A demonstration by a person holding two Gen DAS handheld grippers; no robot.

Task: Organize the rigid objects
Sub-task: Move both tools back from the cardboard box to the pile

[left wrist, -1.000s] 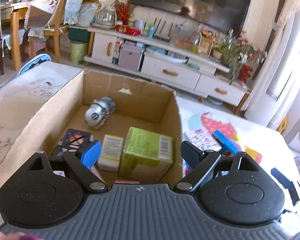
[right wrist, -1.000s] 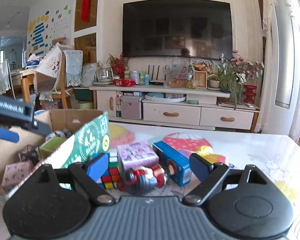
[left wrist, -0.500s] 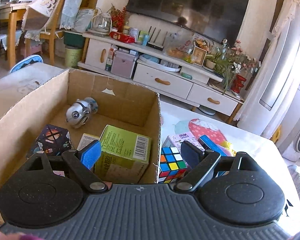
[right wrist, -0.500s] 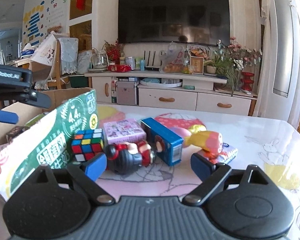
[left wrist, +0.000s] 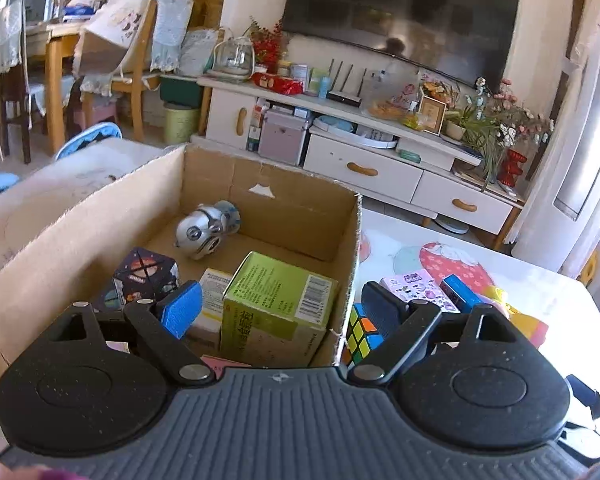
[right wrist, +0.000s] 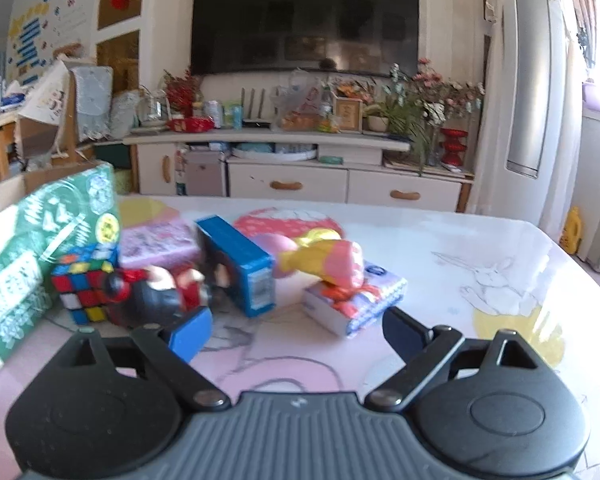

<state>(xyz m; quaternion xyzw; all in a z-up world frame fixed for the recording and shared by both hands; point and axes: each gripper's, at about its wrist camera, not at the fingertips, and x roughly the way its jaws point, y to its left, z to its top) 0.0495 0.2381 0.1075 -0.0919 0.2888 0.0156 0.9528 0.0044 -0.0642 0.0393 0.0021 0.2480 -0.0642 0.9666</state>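
An open cardboard box [left wrist: 352,240] holds a silver round toy [left wrist: 204,232], a dark puzzle cube [left wrist: 144,276], a green carton [left wrist: 276,300] and a small pale carton [left wrist: 214,292]. My left gripper [left wrist: 280,306] hangs open over the box's near end, empty. To the right of the box, on the table, lie a Rubik's cube [right wrist: 82,280], a red-and-black figure [right wrist: 152,292], a blue box [right wrist: 236,264], a pink box [right wrist: 156,240], a yellow-pink toy [right wrist: 324,260] and a tissue pack [right wrist: 352,300]. My right gripper [right wrist: 296,330] stands open low over the table, just short of them, empty.
The box's green printed side [right wrist: 48,256] rises left of the right gripper. The white table [right wrist: 480,248] stretches bare to the right, up to its far edge. Behind it stand a TV cabinet [right wrist: 300,176] and a television. Small dark items [left wrist: 588,396] lie at the table's right.
My right gripper has come forward and lower toward the pile, which now looks larger and nearer. The left view has swung slightly right, bringing the Rubik's cube into sight beside the box.
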